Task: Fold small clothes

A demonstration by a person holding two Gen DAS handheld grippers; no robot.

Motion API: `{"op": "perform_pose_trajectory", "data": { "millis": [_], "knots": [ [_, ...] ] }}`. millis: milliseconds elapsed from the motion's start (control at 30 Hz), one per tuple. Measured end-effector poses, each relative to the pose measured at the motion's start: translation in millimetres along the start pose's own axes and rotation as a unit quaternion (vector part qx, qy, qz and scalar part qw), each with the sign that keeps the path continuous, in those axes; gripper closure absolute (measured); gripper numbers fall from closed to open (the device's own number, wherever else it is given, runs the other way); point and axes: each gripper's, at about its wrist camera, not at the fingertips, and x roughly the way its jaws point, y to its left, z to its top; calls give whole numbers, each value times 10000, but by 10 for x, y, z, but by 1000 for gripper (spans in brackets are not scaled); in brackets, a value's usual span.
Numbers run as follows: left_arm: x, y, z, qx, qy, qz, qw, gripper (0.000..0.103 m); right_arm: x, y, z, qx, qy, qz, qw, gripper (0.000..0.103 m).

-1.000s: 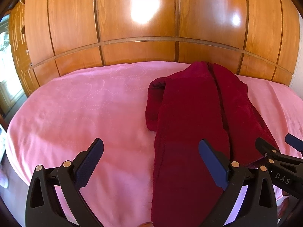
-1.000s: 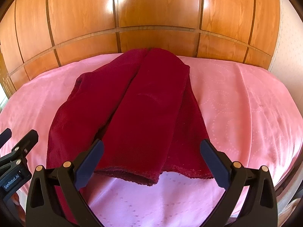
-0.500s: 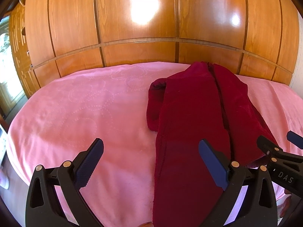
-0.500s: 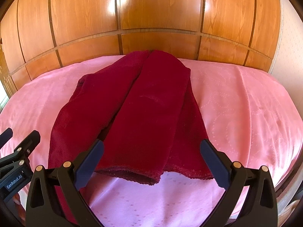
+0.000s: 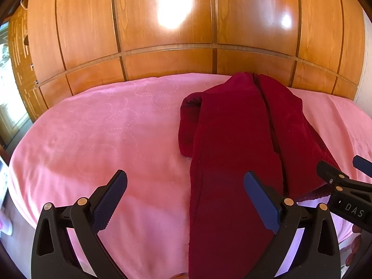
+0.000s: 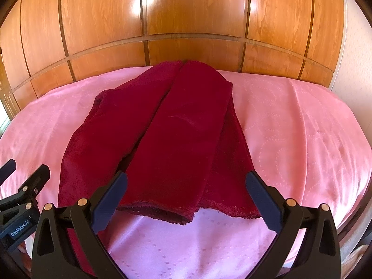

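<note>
A dark red garment (image 5: 234,144) lies lengthwise on the pink bedspread (image 5: 104,134), with both long sides folded in to meet along the middle. It also shows in the right wrist view (image 6: 172,134), its near hem facing me. My left gripper (image 5: 186,186) is open and empty, above the garment's left edge near the bed's front. My right gripper (image 6: 186,186) is open and empty, just above the near hem. The right gripper shows at the right edge of the left wrist view (image 5: 344,186); the left one shows at the left edge of the right wrist view (image 6: 23,186).
A glossy wooden wardrobe wall (image 5: 167,37) stands right behind the bed. The pink bedspread (image 6: 302,139) spreads bare to the right of the garment. A window or doorway (image 5: 7,88) is at the far left.
Both grippers have drawn back and up slightly, so the garment and bed sit a little lower in both views. The garment has not moved and both grippers stay open.
</note>
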Motion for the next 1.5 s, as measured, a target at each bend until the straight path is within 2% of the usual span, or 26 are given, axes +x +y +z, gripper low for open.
{"op": "perform_pose_trajectory", "data": {
  "millis": [500,700,833,967,1067,1167,1233,1267,1300,1333,1400,1500],
  "knots": [
    [20,-90,-112,326,126,-278,9990,4,55,11,-51,-116,49,2,9999,2],
    [102,-144,-155,530,365,-415,9971,4,45,-198,-10,280,-87,373,9989,2],
    [129,-123,-192,547,513,-678,9949,4,164,-499,5,588,305,477,9967,2],
    [95,-187,-249,786,553,-1272,9872,6,200,-659,56,705,391,491,9955,2],
    [98,-351,-305,1235,584,-1516,9790,28,225,-585,148,535,301,636,9961,2],
    [120,-490,-401,1575,631,-1633,9719,30,351,-466,243,424,370,776,9954,4],
    [181,-559,-466,1696,742,-1642,9689,30,523,-395,263,376,624,896,9933,8],
    [240,-584,-506,1726,834,-1649,9675,37,645,-361,252,372,851,1042,9902,20],
    [297,-597,-529,1724,936,-1670,9662,58,735,-344,232,394,1027,1204,9866,42],
    [337,-594,-532,1676,1018,-1692,9659,68,809,-337,212,415,1172,1298,9837,52],
    [353,-484,-472,1326,1096,-1999,9646,102,774,-347,214,368,1072,1344,9844,74],
    [304,-250,-329,754,1098,-2345,9629,102,601,-436,291,360,827,1400,9860,83]
  ]
}}
